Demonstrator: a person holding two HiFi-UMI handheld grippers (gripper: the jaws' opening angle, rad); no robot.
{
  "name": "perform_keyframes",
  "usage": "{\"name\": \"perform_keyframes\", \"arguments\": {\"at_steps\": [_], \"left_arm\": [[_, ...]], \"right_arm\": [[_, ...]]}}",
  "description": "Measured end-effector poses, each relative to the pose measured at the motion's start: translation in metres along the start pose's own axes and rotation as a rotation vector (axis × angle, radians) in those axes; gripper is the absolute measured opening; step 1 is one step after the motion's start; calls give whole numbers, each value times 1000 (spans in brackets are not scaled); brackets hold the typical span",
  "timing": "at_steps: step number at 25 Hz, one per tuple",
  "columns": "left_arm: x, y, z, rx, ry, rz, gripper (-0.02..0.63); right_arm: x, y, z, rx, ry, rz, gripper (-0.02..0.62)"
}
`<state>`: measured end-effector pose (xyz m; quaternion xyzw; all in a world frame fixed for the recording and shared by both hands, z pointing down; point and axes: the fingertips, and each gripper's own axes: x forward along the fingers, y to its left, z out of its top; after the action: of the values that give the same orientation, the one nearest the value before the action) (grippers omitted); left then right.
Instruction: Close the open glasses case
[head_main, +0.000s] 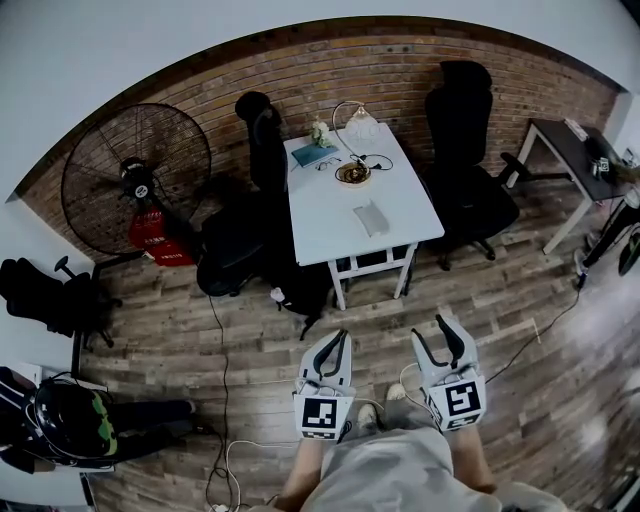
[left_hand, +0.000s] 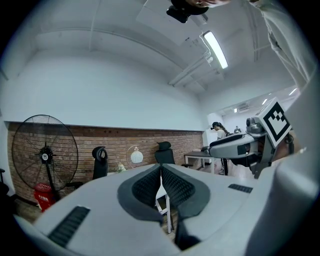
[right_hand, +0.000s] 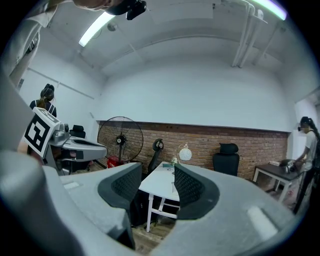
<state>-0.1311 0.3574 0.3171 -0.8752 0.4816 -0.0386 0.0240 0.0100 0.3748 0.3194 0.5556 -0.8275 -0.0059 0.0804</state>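
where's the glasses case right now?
Head view: the grey case lies on the white table, toward its near right side, just nearer than the round dish.

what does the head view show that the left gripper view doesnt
Only the head view: the tabletop from above, with the glasses case, a teal book and a round dish, plus the wood floor.
Only the left gripper view: the ceiling light, a distant person, and a close look at the left gripper, its jaws shut on nothing.
Both: the fan, brick wall, lamp, white table, black chairs and the right gripper.
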Motion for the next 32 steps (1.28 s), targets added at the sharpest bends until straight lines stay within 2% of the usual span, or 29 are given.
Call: {"name": "perform_keyframes", "arguments": {"at_steps": [6,11,32], "left_arm": [[21,0,-2,15,-15,-8,12],[43,1,-14,-12,56,27,12],[165,19,-25,11,82,99,12]], "right_arm": [[14,-12,-7,6,14,7,207],[33,-33,-11,10,12,29,207],[133,-121,-29,50,9,124,207]]}}
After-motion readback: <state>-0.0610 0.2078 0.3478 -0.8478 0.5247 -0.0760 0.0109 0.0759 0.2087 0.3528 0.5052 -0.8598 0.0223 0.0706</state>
